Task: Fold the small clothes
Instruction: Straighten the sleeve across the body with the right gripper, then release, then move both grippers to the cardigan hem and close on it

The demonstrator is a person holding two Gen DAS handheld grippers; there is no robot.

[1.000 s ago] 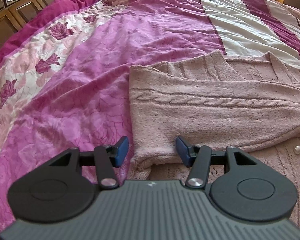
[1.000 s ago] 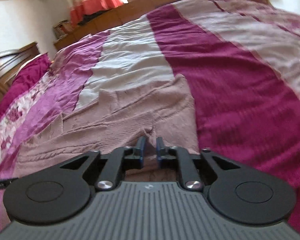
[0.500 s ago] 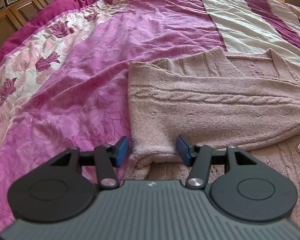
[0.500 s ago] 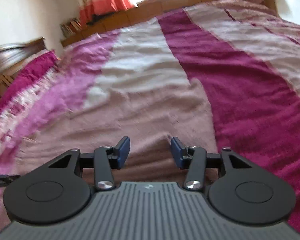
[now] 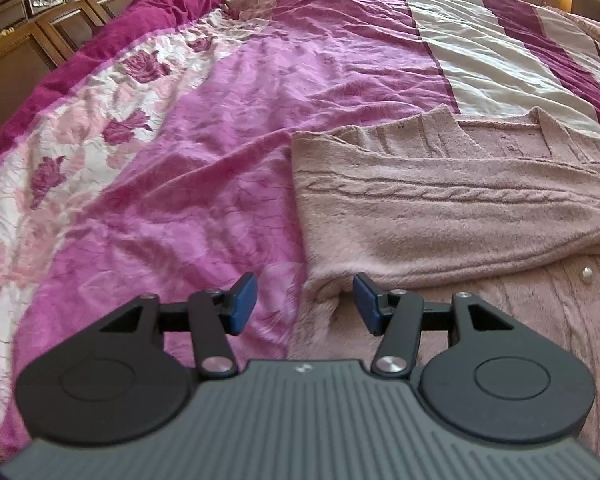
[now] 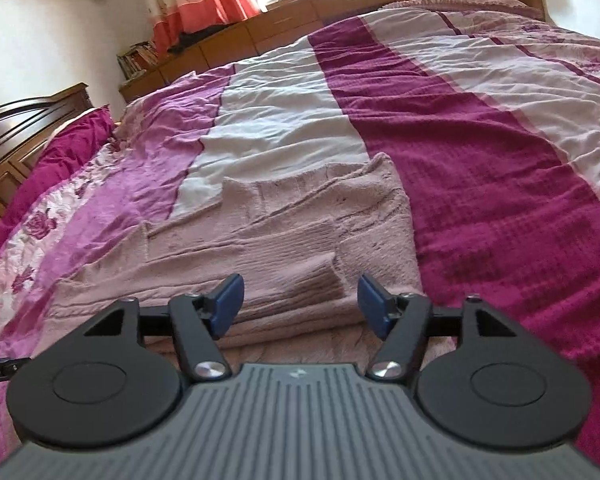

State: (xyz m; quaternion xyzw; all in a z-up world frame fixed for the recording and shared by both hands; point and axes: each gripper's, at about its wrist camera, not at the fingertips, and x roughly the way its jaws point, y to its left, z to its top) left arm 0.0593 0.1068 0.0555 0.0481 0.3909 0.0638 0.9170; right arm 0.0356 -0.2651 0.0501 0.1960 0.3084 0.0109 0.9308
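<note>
Right gripper (image 6: 299, 304) is opening, nothing pinched, above the pink cardigan (image 6: 260, 248) lying on the bedspread (image 6: 480, 184); left gripper (image 5: 305, 304) is hovering spread. Soft, limp knit: best pinched at a folded edge.

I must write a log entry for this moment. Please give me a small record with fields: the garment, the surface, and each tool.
garment: pink knitted cardigan, sleeve folded across the body, pearl buttons showing
surface: bedspread, pink, magenta and white stripes
left tool: open, above the cardigan's edge, gripping nothing
right tool: jaws opening, over the cardigan, pads not pressing the cloth
</note>
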